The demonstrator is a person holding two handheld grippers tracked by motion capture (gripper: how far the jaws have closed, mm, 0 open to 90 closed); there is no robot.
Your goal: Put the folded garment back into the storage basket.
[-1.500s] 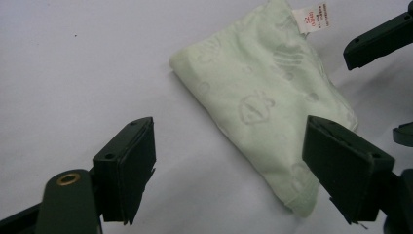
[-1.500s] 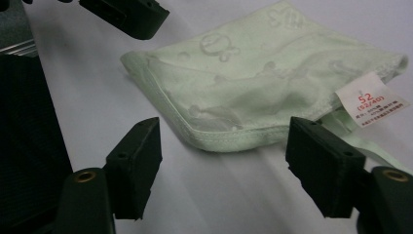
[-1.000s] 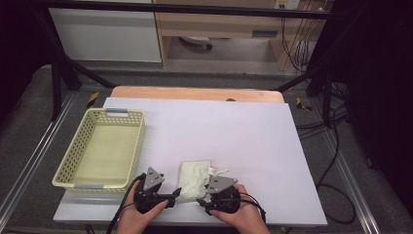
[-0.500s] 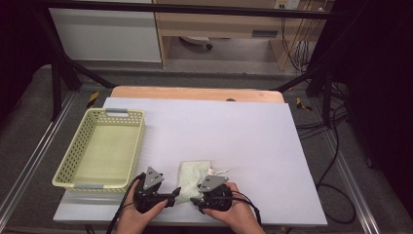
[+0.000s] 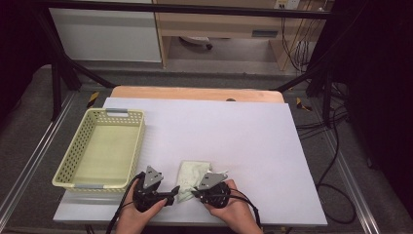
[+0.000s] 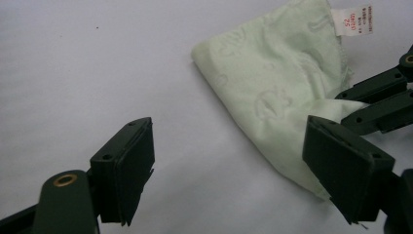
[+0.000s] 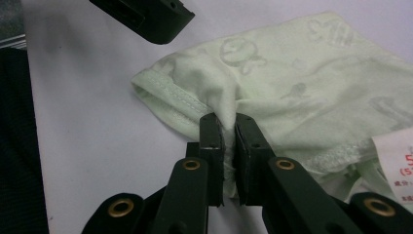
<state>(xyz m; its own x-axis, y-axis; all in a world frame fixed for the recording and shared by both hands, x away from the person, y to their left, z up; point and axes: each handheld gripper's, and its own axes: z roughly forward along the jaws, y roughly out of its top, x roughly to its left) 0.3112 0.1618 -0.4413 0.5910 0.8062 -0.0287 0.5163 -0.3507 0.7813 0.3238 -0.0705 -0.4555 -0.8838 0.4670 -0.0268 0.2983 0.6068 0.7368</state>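
Observation:
A pale green patterned cloth [image 5: 191, 172] lies folded near the table's front edge, between the two hands. It carries a white label with red print [image 6: 354, 19]. My right gripper [image 7: 228, 127] is shut on a pinched ridge of the cloth [image 7: 311, 83] close to its hemmed edge. My left gripper [image 6: 229, 146] is open just left of the cloth [image 6: 272, 83]; one jaw overlaps its near corner and the other stands over bare table. In the high view the left gripper [image 5: 171, 191] and the right gripper [image 5: 196, 190] sit close together.
A yellow perforated basket [image 5: 78, 158] stands at the left on the white table sheet [image 5: 234, 131]. A wooden strip [image 5: 195, 93] runs along the far edge. Cables [image 5: 336, 161] hang off the table's right side.
The right hand and its gripper have shifted left onto the cloth's near edge. The left gripper has stayed in place.

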